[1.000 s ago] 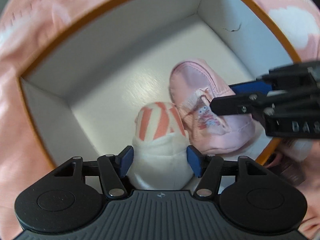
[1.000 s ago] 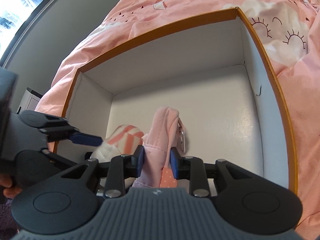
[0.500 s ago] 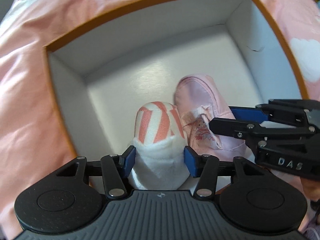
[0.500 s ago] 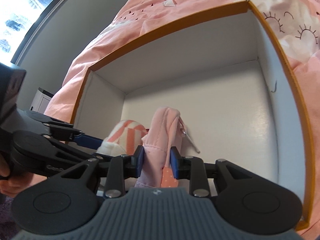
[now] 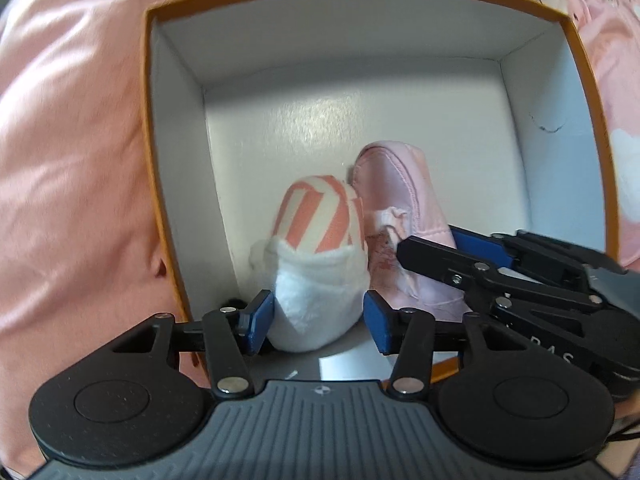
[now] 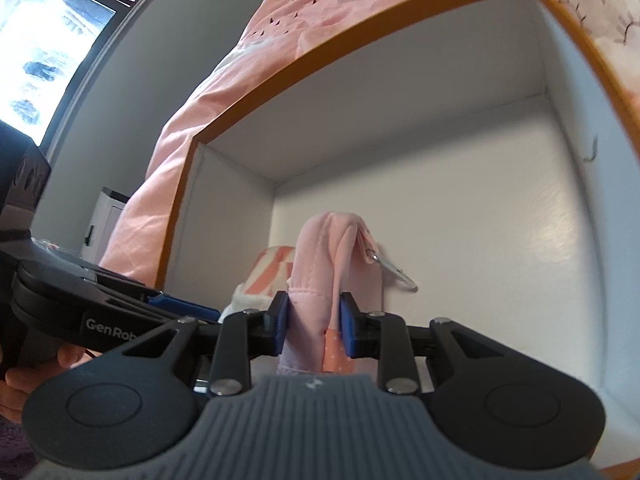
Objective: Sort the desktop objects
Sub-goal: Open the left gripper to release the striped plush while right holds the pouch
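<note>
the box [image 5: 160,168], white inside with an orange rim, is sitting on a pink bedspread [image 5: 72,160] printed with small drawings. everything below is placed against that box.

the left gripper [image 5: 318,322] is pointing steeply down into the box's near left corner, just inside the left wall. its jaws are closing around a striped slipper [image 5: 320,240], white and fluffy at the cuff with orange and cream stripes over the toe. the slipper's white cuff is sitting between the two blue pads [image 5: 256,320]. the left pad looks to be touching the fluff, while a narrow gap is showing at the right pad, so the pads are not yet pressing it from both sides. the slipper is resting on the box floor, toe toward the far wall.

the right gripper [image 6: 313,322] is reaching in over the box's near edge, beside the left one. its jaws are pinching a pink shoe [image 6: 332,264] by a fold of fabric at the opening, with both blue pads pressed flat against the cloth. the pink shoe is lying on the box floor just to the right of the striped slipper, touching it along the side, toe also toward the far wall.

in the right wrist view a hand [image 6: 24,384] is gripping the left tool's handle outside the box's left wall.
</note>
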### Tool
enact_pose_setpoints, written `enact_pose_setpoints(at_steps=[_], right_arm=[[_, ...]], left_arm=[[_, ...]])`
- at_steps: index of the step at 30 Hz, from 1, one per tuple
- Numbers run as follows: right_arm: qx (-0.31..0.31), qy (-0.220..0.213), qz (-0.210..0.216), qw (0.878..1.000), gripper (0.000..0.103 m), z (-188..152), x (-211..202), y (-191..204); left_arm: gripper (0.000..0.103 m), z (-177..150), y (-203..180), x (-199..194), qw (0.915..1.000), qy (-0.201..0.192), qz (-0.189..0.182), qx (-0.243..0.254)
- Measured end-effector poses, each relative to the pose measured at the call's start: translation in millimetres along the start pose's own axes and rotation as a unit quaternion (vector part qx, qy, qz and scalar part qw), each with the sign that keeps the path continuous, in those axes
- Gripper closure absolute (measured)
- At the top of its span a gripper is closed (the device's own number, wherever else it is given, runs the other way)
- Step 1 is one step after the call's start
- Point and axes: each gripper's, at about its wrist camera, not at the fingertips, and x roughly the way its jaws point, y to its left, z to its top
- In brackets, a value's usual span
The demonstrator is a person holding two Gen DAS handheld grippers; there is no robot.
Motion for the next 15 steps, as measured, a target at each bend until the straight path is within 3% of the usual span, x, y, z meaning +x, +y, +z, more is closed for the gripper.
enact_pose_setpoints(at_steps=[4,5,7,9,12,15], right_arm=[[0.01,0.003,0.016,1.0,0.075,-0.7,4.7,0.1],[0.01,0.003,0.015,1.0,0.075,-0.7,4.7,0.8],[0.004,0.001,0.005,1.0,0.075,-0.2,1.3,3.2],[-0.003,-0.002,-0.012,1.0,0.075,1.0,-3.8,3.5],[0.003,-0.005,-0.021,1.0,0.075,2.5,-9.0,-2.2],[0.003,-0.002,-0.017,1.0,0.075,0.7,-9.1,-3.9]], left_arm=[[0.045,-10.7,13.2,-9.3,0.9971,-0.014,-0.074,-0.002],[0.045,-13.8,13.4,-13.7,0.9968,-0.029,-0.075,0.003],[0.045,-18.2,1.2,-21.9,0.9965,-0.06,-0.024,0.053],[0.045,-18.0,-14.0,-23.2,0.9897,-0.07,0.04,0.118],[0.045,-24.0,-32.8,-11.8,0.9636,-0.078,0.113,0.229],[0.045,-24.5,-47.2,7.1,0.94,-0.06,0.161,0.295]])
